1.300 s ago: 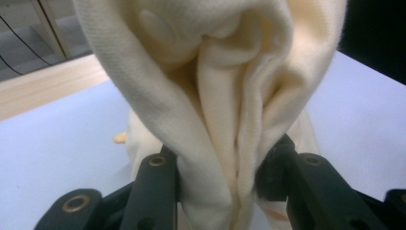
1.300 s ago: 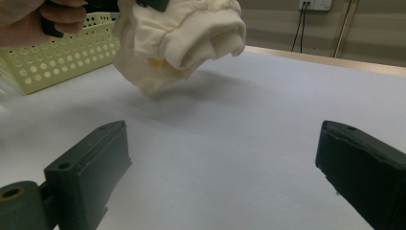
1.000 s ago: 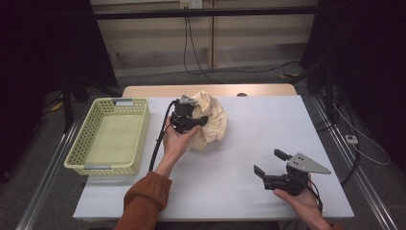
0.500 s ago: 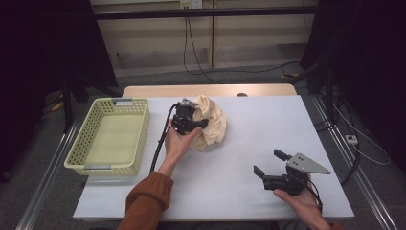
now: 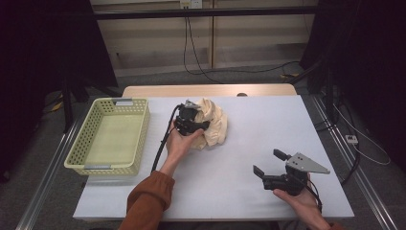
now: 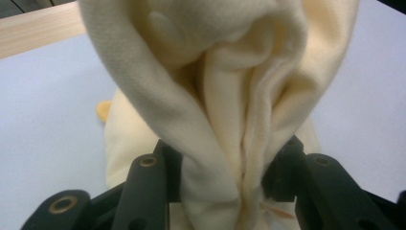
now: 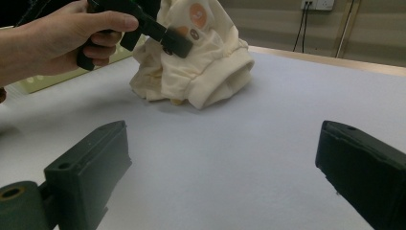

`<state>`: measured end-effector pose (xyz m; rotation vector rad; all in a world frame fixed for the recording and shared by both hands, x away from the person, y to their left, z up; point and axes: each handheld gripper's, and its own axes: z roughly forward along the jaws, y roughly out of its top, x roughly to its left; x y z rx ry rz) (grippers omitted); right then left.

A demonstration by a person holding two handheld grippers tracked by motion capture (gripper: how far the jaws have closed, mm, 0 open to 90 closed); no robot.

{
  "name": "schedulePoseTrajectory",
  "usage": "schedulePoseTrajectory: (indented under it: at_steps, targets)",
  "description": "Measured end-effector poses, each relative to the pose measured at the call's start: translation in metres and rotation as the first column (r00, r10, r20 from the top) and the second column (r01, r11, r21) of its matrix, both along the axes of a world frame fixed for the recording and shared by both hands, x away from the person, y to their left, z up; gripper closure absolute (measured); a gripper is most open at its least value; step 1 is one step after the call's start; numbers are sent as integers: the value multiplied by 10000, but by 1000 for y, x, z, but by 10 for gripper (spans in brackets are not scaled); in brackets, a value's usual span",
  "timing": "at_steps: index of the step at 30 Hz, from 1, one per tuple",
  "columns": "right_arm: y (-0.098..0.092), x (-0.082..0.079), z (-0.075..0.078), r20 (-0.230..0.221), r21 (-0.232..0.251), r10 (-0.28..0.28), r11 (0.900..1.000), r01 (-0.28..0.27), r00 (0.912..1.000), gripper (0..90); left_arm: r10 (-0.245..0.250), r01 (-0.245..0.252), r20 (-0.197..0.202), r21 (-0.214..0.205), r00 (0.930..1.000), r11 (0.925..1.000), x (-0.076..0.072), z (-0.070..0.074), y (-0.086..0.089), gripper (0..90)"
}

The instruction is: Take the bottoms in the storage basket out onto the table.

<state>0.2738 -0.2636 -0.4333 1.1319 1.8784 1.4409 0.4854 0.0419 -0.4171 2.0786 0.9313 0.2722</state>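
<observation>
A: Where's the garment (image 5: 210, 125) at this pt?

B: Bunched on the white bench (image 5: 268, 134), far side of centre, just right of the yellow basket (image 5: 110, 139). A thick fold is caught between the jaws of the left gripper (image 6: 225, 191); those jaws have just been opening a little, yet the fold is pressed on both sides as seen in the left gripper view.

A: And the right gripper (image 5: 270, 163)?

B: Held above the bench's near right, well apart from the garment, jaws wide, nothing between them.

A: What could go wrong?

B: Prob. a slip. The grip is on one soft fold only, so with jaws loosened the cloth may be pulled out by its own weight when lifted. A trailing hem could also be snagged on the basket rim, since the walls are perforated w/ many holes.

A: Materials?

B: Cream knit, fleecy, ribbed cuff rolled thick; small orange prints noted in the right gripper view. Basket: rigid plastic lattice, rectangular. Bench top: matte, smooth. Jaws: hard black plastic, blocky.
</observation>
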Motion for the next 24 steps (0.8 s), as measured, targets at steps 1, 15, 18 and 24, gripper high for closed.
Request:
schedulePoseTrajectory:
  at_steps: [1, 15, 18, 24]
  targets:
    - [0, 0, 0, 1, 1, 2, 10000, -2, 10000, 44, -72, 72, 18, 99, 10000, 9999, 1, -1, 0, 597]
    - [0, 0, 0, -2, 48, -27, 10000, 27, 10000, 44, -96, 90, 251, 241, 9996, 9997, 7, -15, -4, 518]
    - [0, 0, 0, -8, 36, -19, 10000, 19, 10000, 44, -189, 181, 246, 315, 9995, 9993, 8, -18, -5, 508]
    - [0, 0, 0, -3, 18, -4, 10000, 4, 10000, 44, -126, 121, 212, 255, 9997, 9996, 11, -24, -6, 468]
